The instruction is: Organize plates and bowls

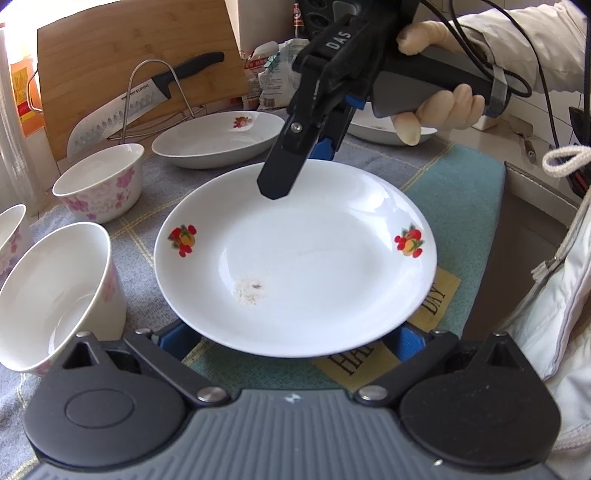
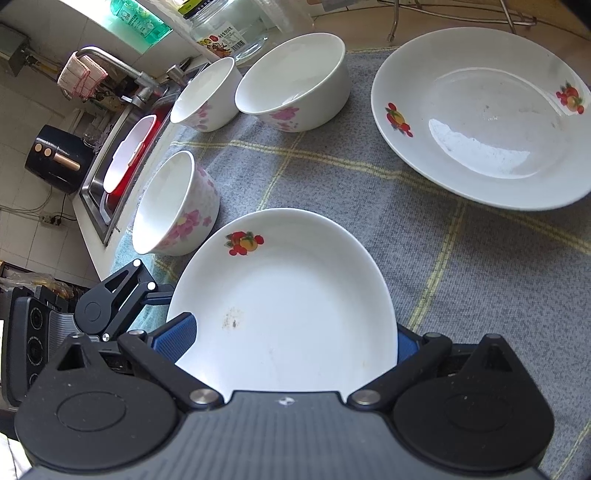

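A white plate with fruit prints (image 1: 295,258) (image 2: 288,295) is in the middle, over the checked cloth (image 1: 454,192). My left gripper (image 1: 290,339) is open, its blue fingers (image 1: 173,339) spread wide and partly hidden under the plate's near rim. My right gripper (image 1: 291,170) (image 2: 291,339) is open at the far rim, one finger over the plate and the other behind it. A second plate (image 1: 218,140) (image 2: 480,118) lies further back. A third plate (image 1: 384,131) shows behind the gloved hand. Three pink-flowered bowls (image 1: 99,184) (image 2: 177,206) (image 2: 295,85) stand to the left.
A knife (image 1: 122,110) and a bamboo board (image 1: 140,48) lean in a wire rack at the back. A sink (image 2: 92,192) with a tap lies past the bowls. A glass jar (image 2: 225,29) stands behind them. The counter edge runs along the right of the cloth.
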Tool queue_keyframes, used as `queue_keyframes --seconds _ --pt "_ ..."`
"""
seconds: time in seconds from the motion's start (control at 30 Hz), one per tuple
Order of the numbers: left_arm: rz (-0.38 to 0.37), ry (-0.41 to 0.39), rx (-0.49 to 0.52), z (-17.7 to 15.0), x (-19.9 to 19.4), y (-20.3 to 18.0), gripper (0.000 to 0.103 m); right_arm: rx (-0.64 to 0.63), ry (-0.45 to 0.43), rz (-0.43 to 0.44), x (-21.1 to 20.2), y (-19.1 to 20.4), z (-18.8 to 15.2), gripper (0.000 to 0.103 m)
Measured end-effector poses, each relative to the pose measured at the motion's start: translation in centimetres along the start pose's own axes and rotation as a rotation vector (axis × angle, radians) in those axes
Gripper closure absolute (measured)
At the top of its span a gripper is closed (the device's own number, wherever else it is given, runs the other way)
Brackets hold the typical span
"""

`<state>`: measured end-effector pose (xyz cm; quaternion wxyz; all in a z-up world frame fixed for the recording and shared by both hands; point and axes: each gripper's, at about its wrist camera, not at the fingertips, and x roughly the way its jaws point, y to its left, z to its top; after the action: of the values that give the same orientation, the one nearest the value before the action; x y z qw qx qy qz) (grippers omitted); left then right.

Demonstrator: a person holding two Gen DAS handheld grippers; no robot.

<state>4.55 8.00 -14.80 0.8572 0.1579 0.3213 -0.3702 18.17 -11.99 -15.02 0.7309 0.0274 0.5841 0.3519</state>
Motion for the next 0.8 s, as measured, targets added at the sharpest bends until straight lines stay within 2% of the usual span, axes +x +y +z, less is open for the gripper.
queue_keyframes --seconds 0.37,0.8 --pt "-0.005 0.006 0.009 1.8 -0.3 -0.5 0.001 -0.009 -0.033 0.004 -1.8 -0.2 -0.5 0.0" --pt "-0.032 -0.013 0.049 5.1 0.8 -1.8 0.001 0.016 -0.116 -0.02 -5.8 -1.8 -1.6 0.0"
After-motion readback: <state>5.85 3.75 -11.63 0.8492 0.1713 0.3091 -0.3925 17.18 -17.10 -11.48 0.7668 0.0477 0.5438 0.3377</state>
